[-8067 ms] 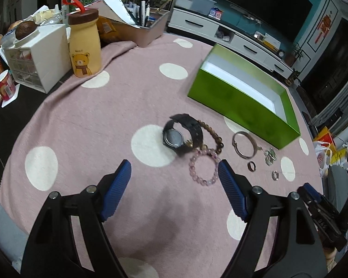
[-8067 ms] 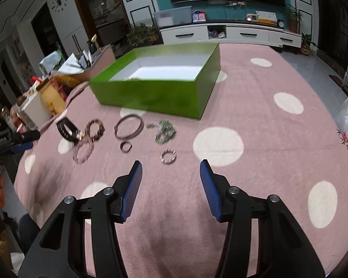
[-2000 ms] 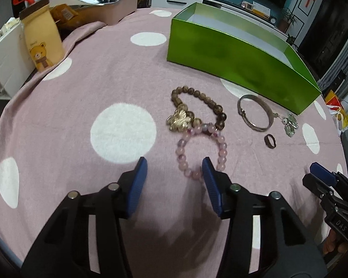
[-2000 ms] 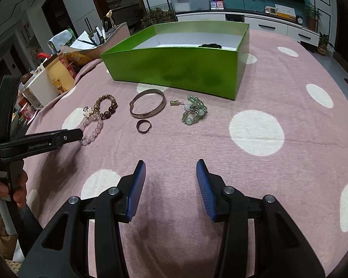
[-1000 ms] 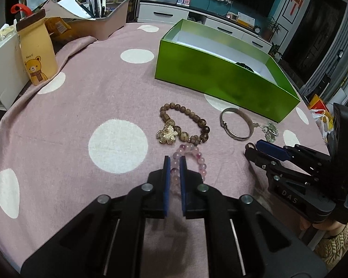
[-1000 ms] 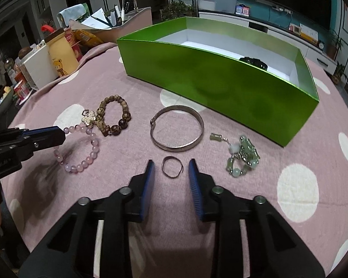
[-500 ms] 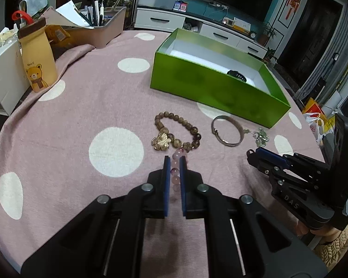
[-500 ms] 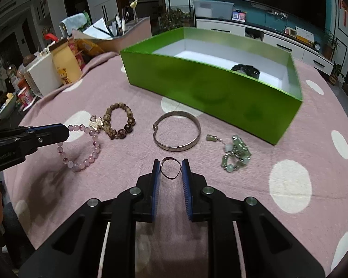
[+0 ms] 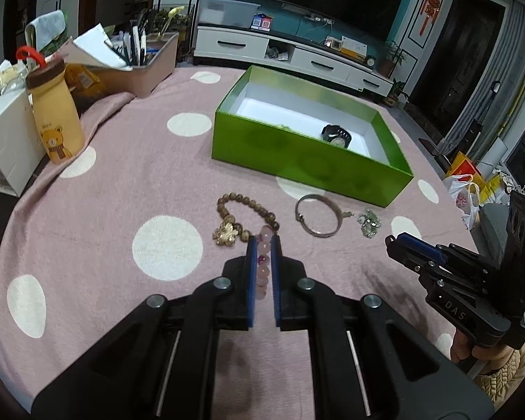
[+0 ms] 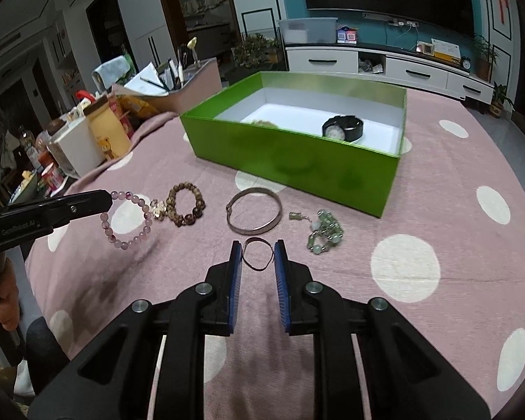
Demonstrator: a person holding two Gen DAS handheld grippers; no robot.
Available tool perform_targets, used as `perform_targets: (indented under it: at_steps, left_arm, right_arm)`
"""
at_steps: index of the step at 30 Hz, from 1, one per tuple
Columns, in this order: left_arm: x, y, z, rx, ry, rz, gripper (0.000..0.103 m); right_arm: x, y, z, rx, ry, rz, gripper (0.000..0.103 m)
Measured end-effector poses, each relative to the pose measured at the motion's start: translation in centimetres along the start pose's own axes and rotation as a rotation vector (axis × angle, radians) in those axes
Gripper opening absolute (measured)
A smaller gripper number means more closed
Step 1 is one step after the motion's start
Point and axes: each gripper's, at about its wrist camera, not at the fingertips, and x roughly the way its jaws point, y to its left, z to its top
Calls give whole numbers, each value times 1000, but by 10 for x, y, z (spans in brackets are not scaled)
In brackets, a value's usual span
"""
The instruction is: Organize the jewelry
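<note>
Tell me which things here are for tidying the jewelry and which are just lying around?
For the job: pink bead bracelet, small ring, silver bangle, brown bead bracelet, green bead piece, green box, watch.

Just lying around: bear bottle, pen tray.

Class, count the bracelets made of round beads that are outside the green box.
2: the pink bead bracelet hangs from the left gripper; the brown bead bracelet lies on the cloth beside it. The box may hide others.

Your right gripper [image 10: 258, 252] pinches the thin ring [image 10: 258, 254] (lifted, it seems), while your left gripper [image 10: 103, 200] dangles the pink bead bracelet [image 10: 127, 219].
</note>
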Motion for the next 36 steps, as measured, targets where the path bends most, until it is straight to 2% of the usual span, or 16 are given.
perform_targets:
  at_steps: [11,20,27,36]
  left_arm:
    - [-12,-15,29,37,-44,1,7]
    - [-13,-24,67,63,-74,7,7]
    - [-2,-33,103,89,-93,34,7]
    - [30,-38,146,99,-84,76,7]
  right_arm:
    - [-22,-14,18,10,-79,-13,18]
    - [-33,-20,47,-12,-150,-36,19]
    - [-29,-26,69,-26,-182,-54,19]
    - [-15,-33,95,-31,-188,-62,19]
